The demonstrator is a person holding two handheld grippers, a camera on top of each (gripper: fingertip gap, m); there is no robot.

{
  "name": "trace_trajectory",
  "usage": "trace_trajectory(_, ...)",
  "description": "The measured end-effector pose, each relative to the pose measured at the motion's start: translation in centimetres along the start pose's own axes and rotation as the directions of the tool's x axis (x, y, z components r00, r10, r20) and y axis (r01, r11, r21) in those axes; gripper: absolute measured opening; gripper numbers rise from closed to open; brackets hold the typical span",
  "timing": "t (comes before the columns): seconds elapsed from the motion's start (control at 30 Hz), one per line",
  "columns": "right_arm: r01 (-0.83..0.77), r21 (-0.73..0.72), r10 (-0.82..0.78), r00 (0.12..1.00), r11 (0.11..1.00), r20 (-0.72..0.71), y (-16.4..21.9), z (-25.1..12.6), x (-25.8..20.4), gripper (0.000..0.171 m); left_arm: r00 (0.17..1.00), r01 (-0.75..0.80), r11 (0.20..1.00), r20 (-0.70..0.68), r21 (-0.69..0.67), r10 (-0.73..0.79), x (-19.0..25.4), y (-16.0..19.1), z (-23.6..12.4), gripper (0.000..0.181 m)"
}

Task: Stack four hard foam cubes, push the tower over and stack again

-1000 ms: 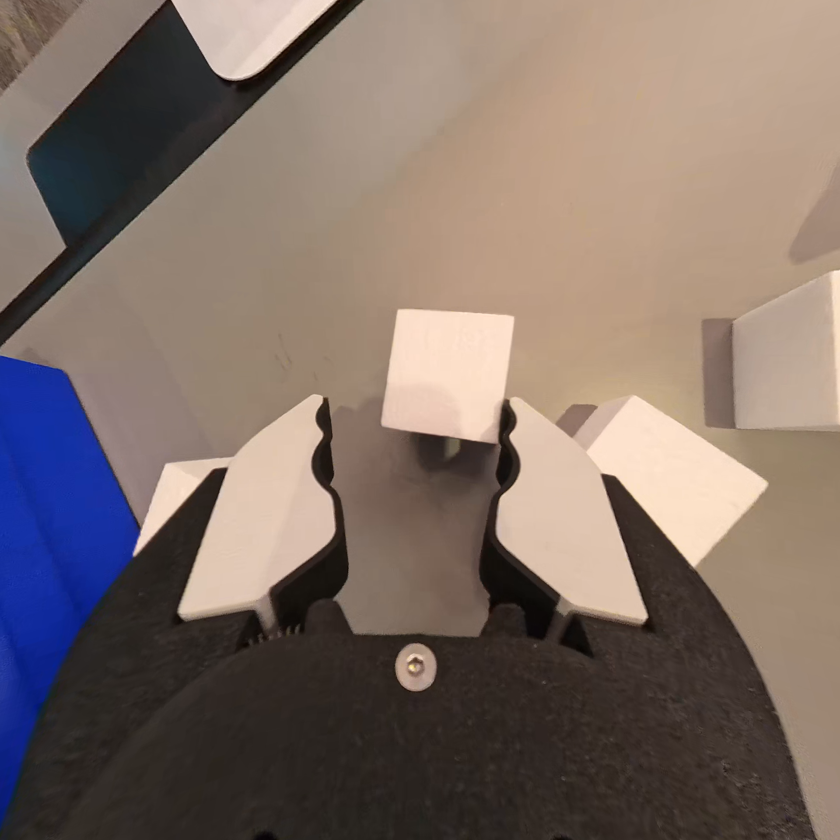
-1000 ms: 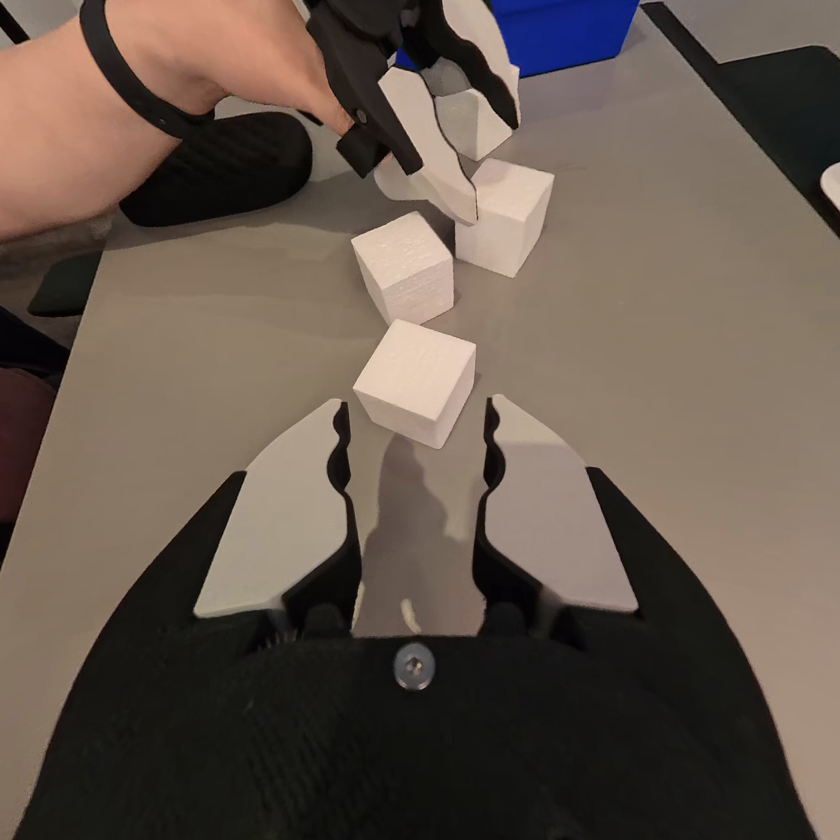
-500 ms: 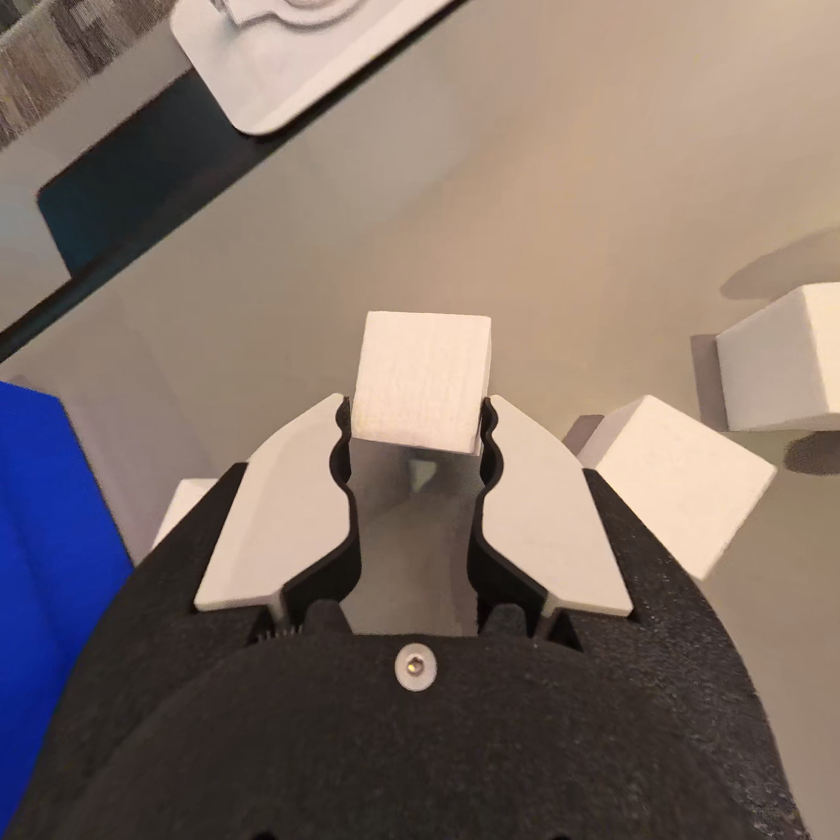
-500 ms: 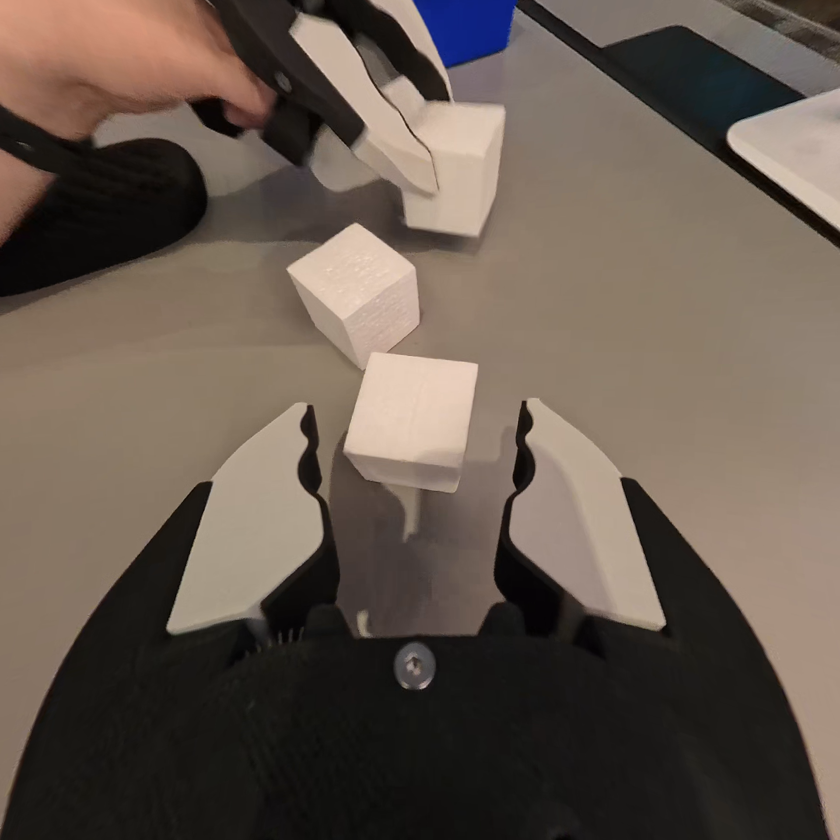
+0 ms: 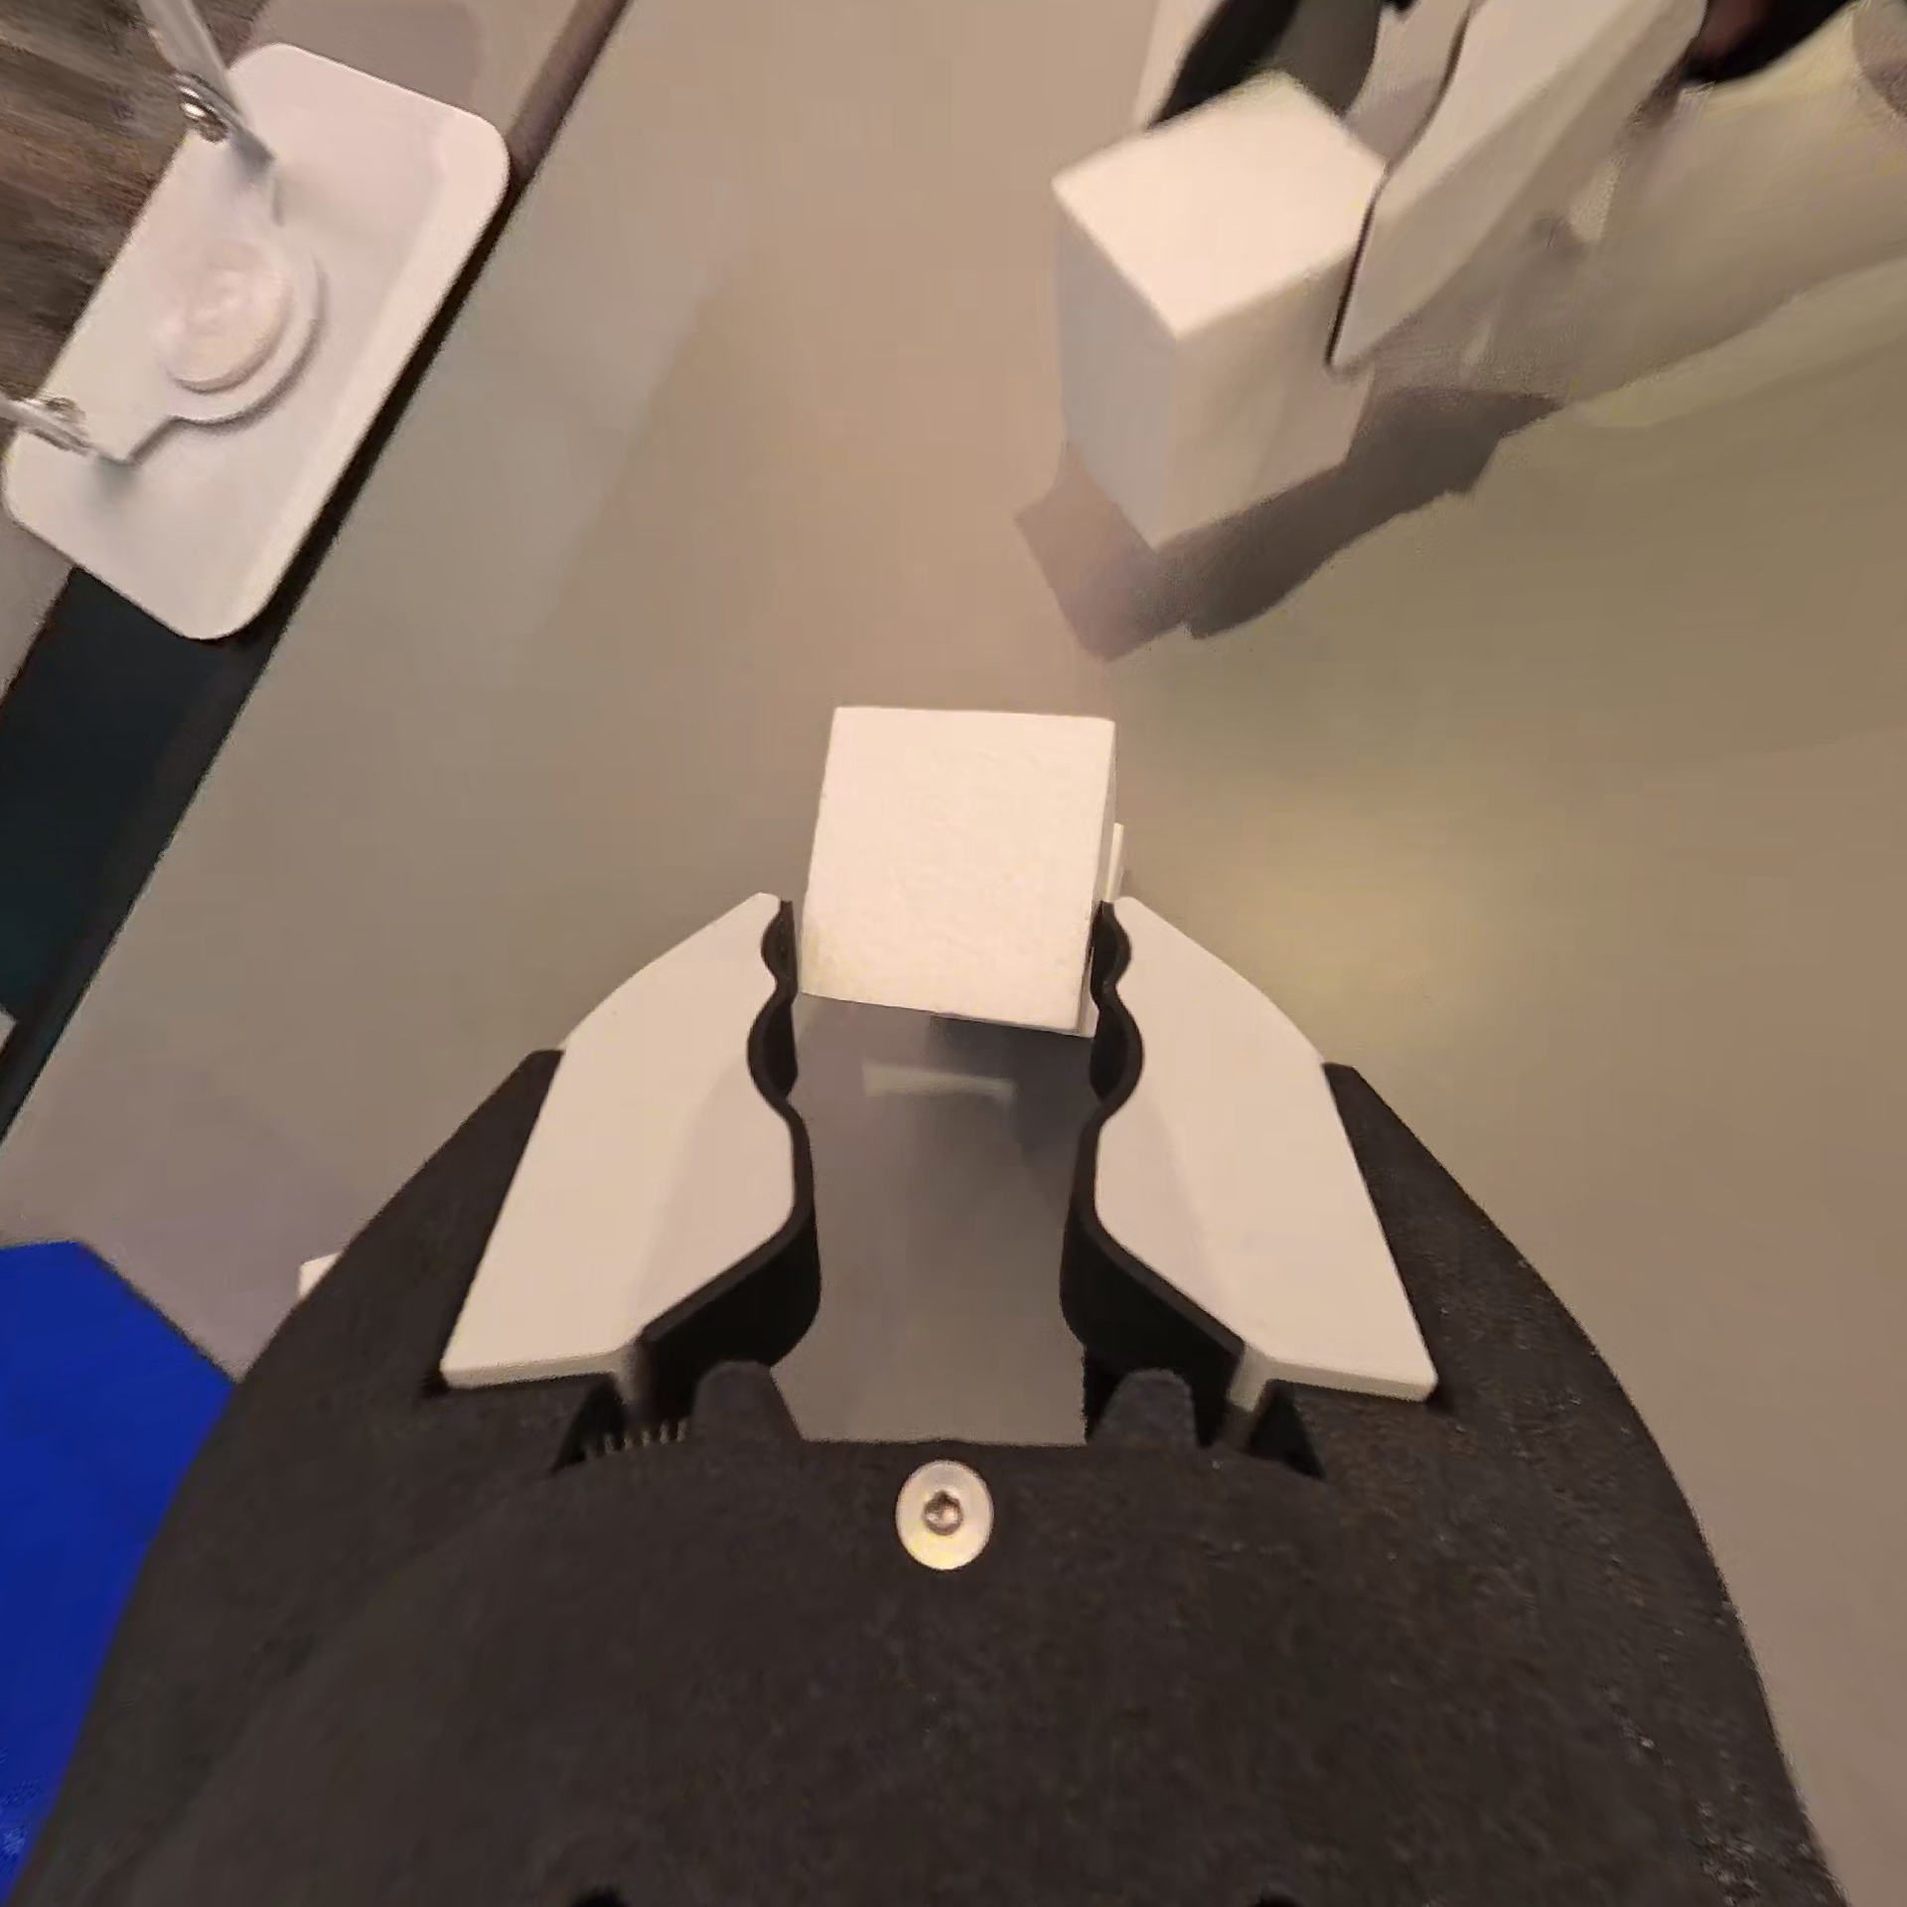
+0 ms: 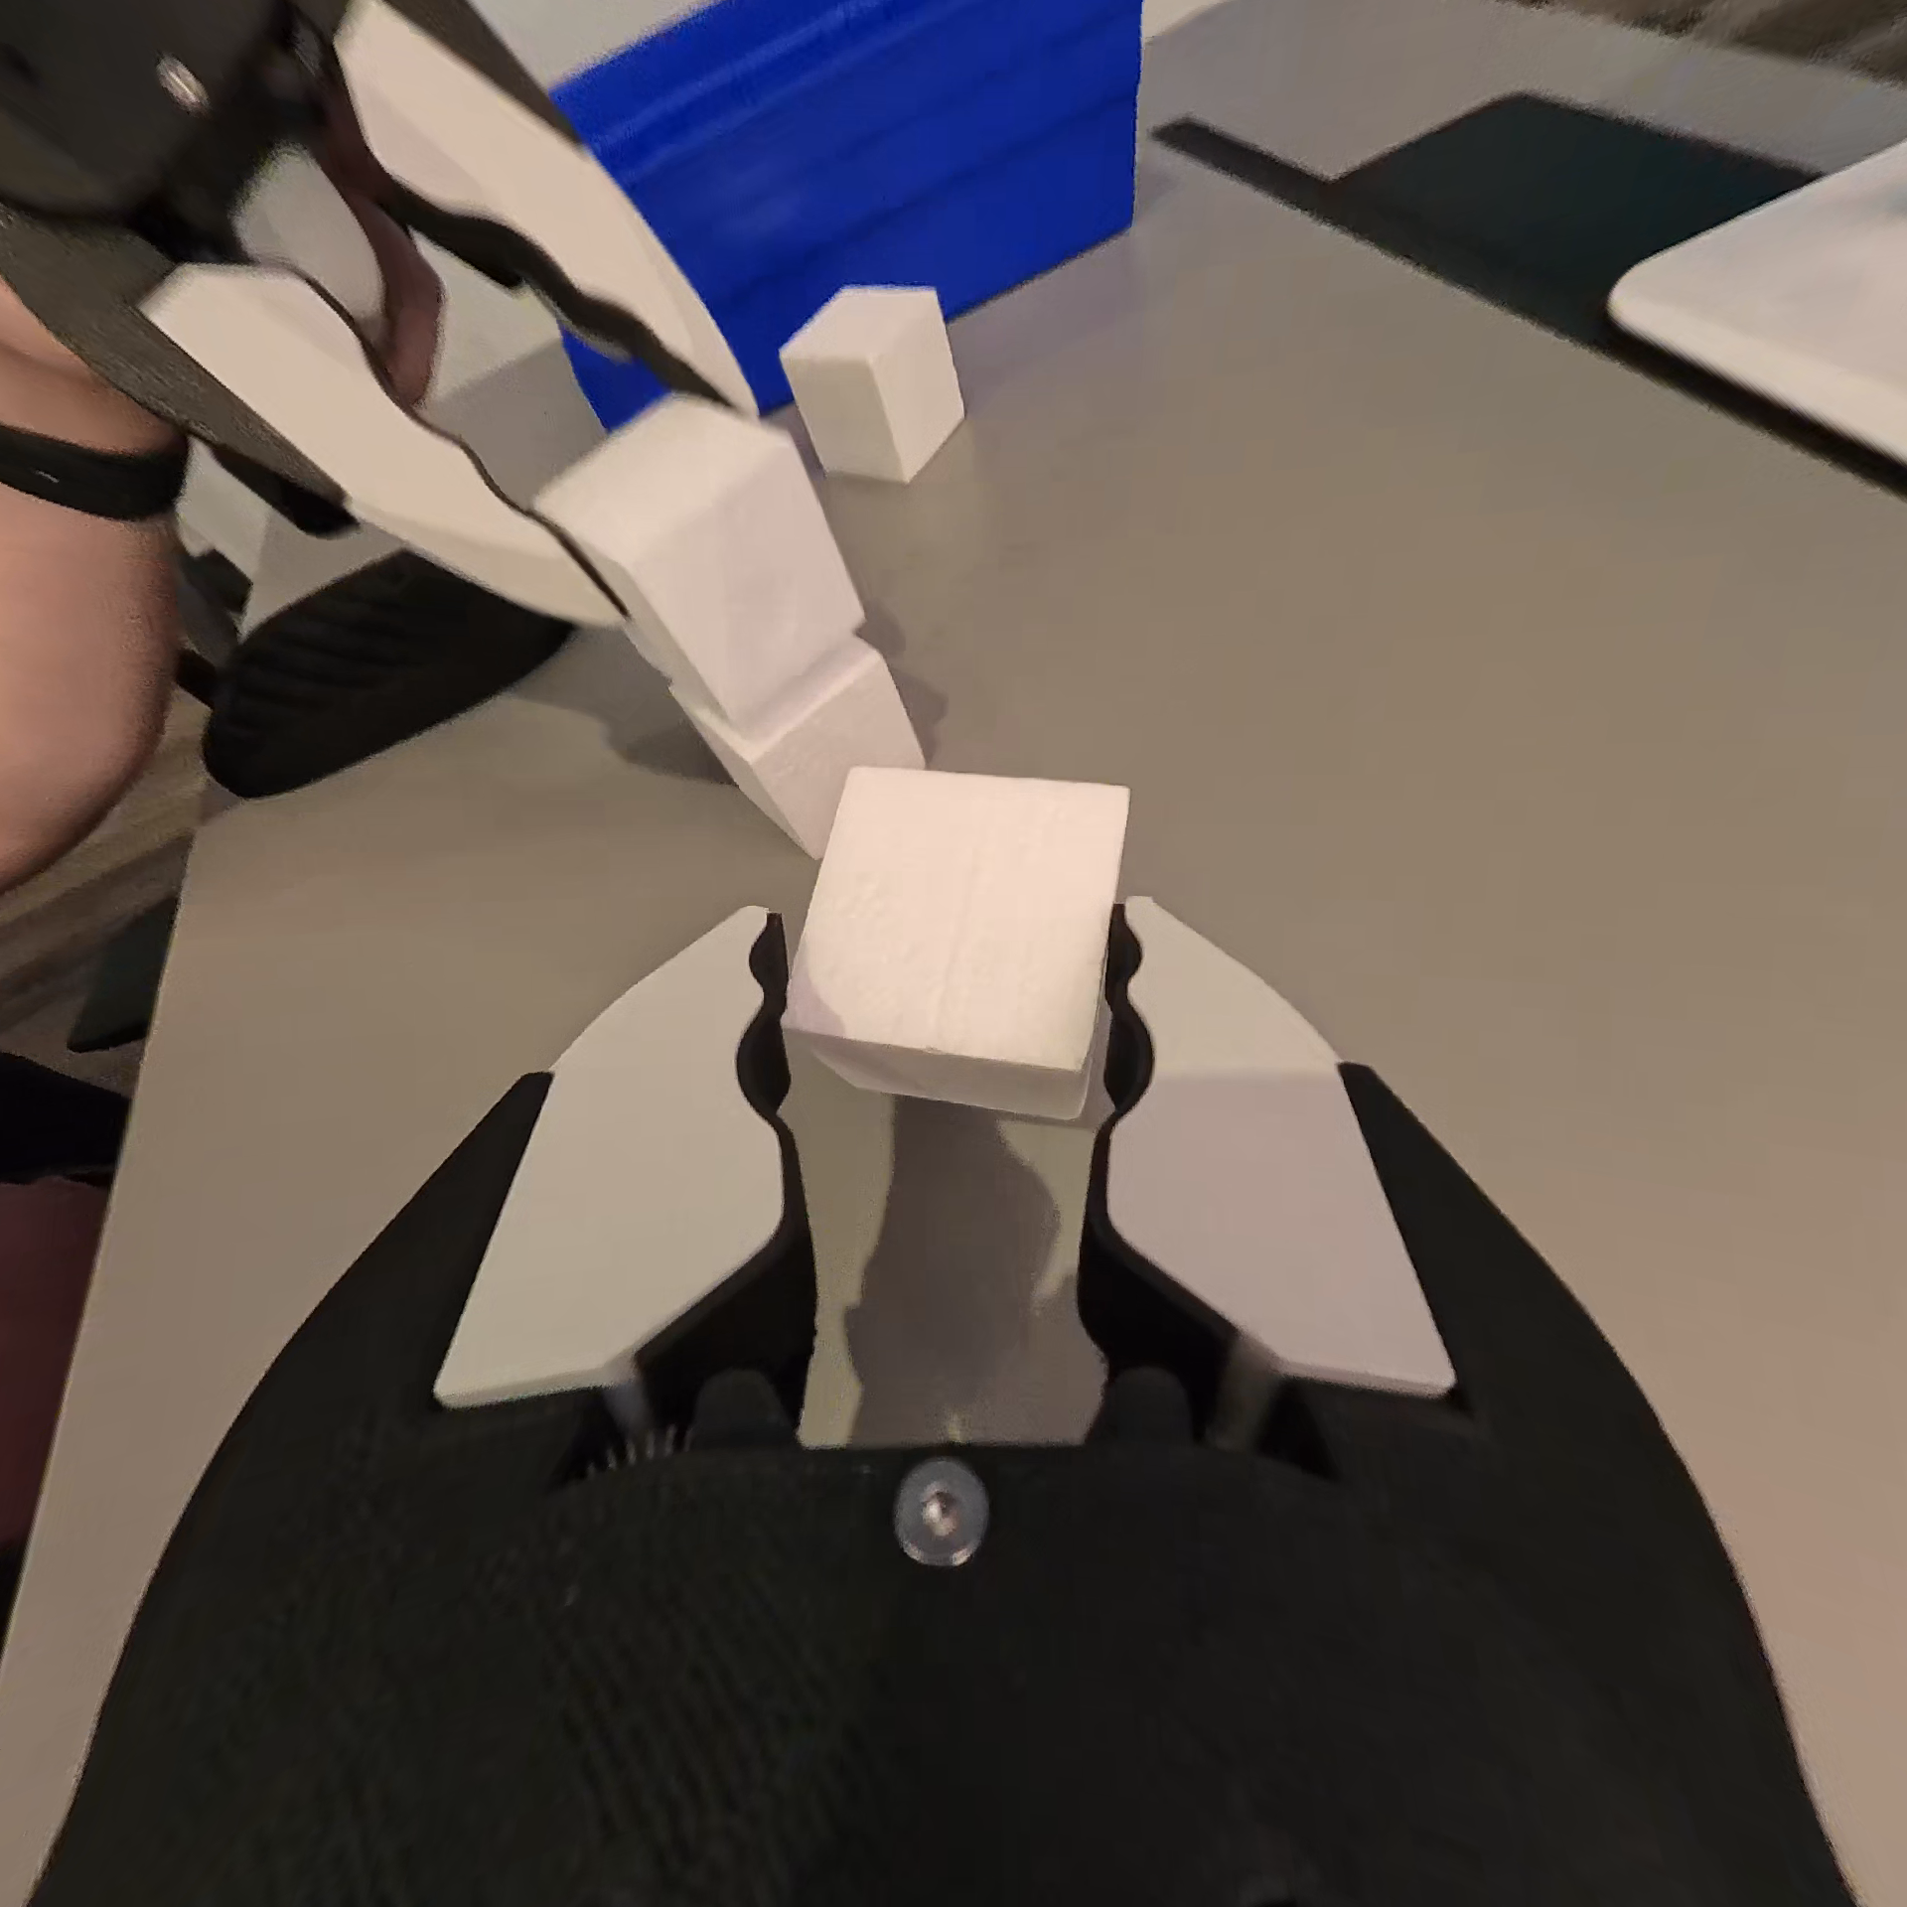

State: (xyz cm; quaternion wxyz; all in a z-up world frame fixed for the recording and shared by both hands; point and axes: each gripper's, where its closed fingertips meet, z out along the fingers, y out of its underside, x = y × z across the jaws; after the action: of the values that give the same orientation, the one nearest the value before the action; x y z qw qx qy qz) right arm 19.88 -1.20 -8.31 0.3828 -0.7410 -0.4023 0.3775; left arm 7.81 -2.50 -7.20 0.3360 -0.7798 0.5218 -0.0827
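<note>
Since a second ago you closed both grippers: your left gripper (image 5: 944,960) clenched a white foam cube (image 5: 955,867) over another cube (image 6: 826,738), and your right gripper (image 6: 944,970) lifted a second one (image 6: 960,929). A fourth cube (image 6: 877,382) sat on the grey table (image 6: 1445,722) by the blue box (image 6: 857,175).

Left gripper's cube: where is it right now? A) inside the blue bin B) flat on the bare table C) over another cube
C: the left gripper holds its cube directly above another cube, seemingly touching it.
</note>
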Motion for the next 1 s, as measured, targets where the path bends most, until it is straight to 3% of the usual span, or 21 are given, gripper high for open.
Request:
trace_trajectory(0.13, -0.009, 0.051, 0.007, 0.999, 0.999, 0.036, -1.5, -1.6, -0.1, 0.06, 1.0, 0.002, 1.0, -0.026, 0.022, -0.002, -0.1, 0.3, 0.9, 0.058)
trace_trajectory(0.2, 0.021, 0.084, -0.028, 0.995, 0.996, 0.092, -3.1, -1.9, -1.3, 0.06, 0.999, 0.023, 0.999, -0.034, 0.042, -0.022, -0.2, 0.4, 0.8, 0.077)
trace_trajectory(0.3, 0.179, 0.122, -0.202, 0.955, 0.976, 0.217, -6.8, -1.4, -4.5, 0.06, 0.999, 0.045, 0.994, -0.004, 0.095, -0.045, -0.8, 0.2, -1.1, 0.086)
trace_trajectory(0.4, 0.368, 0.043, -0.354, 0.848, 0.929, 0.394, -8.4, 1.1, -7.7, 0.06, 0.995, 0.097, 0.98, 0.019, 0.173, -0.102, -1.4, 0.6, -4.2, 0.084)
trace_trajectory(0.57, 0.574, -0.091, -0.458, 0.729, 0.813, 0.509, -8.8, 6.0, -8.4, 0.06, 0.901, 0.289, 0.951, 0.306, 0.11, -0.309, -6.6, 7.2, -7.7, 0.077)
trace_trajectory(0.7, 0.592, -0.149, -0.42, 0.705, 0.792, 0.571, -8.2, 7.3, -8.4, 0.06, 0.839, 0.369, 0.924, 0.391, 0.104, -0.379, -7.9, 10.5, -8.3, 0.078)
trace_trajectory(0.77, 0.584, -0.17, -0.391, 0.704, 0.794, 0.593, -7.8, 7.6, -8.4, 0.061, 0.871, 0.322, 0.945, 0.372, 0.066, -0.322, -8.1, 10.5, -7.8, 0.078)
trace_trajectory(0.87, 0.583, -0.174, -0.381, 0.699, 0.793, 0.605, -7.8, 7.7, -8.4, 0.061, 0.942, 0.129, 0.988, 0.322, -0.088, -0.095, -9.1, 10.0, -6.6, 0.078)
trace_trajectory(0.93, 0.586, -0.171, -0.387, 0.698, 0.792, 0.602, -8.0, 7.8, -8.3, 0.06, 0.955, 0.022, 0.977, 0.293, -0.211, 0.042, -10.7, 10.2, -5.7, 0.081)
trace_trajectory(1.0, 0.581, -0.157, -0.389, 0.698, 0.798, 0.601, -8.3, 7.9, -8.5, 0.06, 0.97, -0.007, 0.953, 0.23, -0.303, 0.081, -11.9, 10.8, -4.7, 0.079)
